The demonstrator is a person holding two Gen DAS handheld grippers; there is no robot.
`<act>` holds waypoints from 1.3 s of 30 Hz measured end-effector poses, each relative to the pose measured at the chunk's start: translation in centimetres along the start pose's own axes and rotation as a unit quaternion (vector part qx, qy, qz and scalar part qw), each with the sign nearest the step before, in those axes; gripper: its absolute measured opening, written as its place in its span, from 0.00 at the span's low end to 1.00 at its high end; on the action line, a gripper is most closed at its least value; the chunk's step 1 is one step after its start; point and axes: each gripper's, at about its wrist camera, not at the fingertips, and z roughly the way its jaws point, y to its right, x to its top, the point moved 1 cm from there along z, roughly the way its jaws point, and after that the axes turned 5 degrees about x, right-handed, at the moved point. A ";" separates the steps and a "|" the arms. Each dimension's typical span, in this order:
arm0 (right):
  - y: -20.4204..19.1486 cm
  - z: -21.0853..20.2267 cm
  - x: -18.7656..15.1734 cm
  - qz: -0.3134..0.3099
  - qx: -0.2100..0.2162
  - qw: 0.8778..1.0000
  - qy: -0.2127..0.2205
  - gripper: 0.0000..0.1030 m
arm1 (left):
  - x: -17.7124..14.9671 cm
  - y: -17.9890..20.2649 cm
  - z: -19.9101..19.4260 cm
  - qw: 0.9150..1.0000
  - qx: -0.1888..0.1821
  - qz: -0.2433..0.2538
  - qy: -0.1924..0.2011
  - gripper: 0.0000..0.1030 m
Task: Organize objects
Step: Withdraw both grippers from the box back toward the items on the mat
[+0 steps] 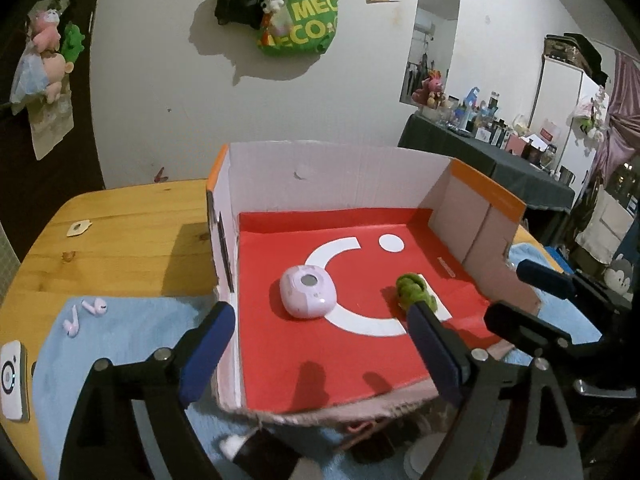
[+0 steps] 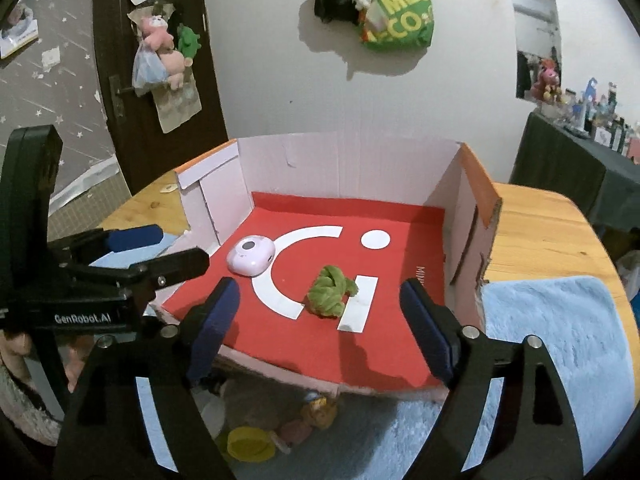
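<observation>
An open cardboard box (image 1: pixel 332 176) (image 2: pixel 348 164) with a red floor stands on the wooden table. Inside lie a lilac earbud case (image 1: pixel 307 290) (image 2: pixel 252 257) and a green knotted plush (image 1: pixel 416 291) (image 2: pixel 331 290). My left gripper (image 1: pixel 320 354) is open and empty, hovering over the box's near edge. My right gripper (image 2: pixel 320 330) is open and empty, also above the near edge; it shows at the right in the left wrist view (image 1: pixel 532 296). Two pink earbuds (image 1: pixel 84 314) lie on the blue mat left of the box.
A blue fluffy mat (image 1: pixel 120 340) (image 2: pixel 560 340) covers the table's (image 1: pixel 120 236) near part. A white device (image 1: pixel 12 376) sits at the left edge. A small sticker (image 1: pixel 78 227) lies on the table. Small toys and a yellow cup (image 2: pixel 248 444) lie below the box's front.
</observation>
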 end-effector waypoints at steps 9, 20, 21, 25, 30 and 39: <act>-0.7 -1.5 -1.0 0.006 0.000 1.000 0.011 0.80 | -1.4 0.0 -1.4 1.000 -0.002 -0.019 0.008 0.90; -1.0 -2.5 -2.3 0.024 0.008 1.000 0.013 0.86 | -3.5 0.2 -2.7 1.000 0.005 -0.006 0.020 0.97; -1.1 -2.6 -2.5 0.025 0.010 1.000 0.013 0.86 | -3.7 0.2 -2.8 1.000 0.002 -0.005 0.020 0.97; -1.3 -3.0 -3.0 0.032 0.015 0.999 0.015 0.88 | -4.4 0.1 -3.3 1.000 -0.008 -0.010 0.022 0.98; -1.7 -3.8 -3.6 0.037 0.024 0.999 0.019 0.90 | -5.4 0.0 -3.7 1.000 -0.008 -0.013 0.019 0.99; -2.4 -4.6 -5.0 0.039 0.024 0.999 0.011 0.90 | -6.7 0.2 -4.6 1.000 -0.020 -0.016 0.011 0.99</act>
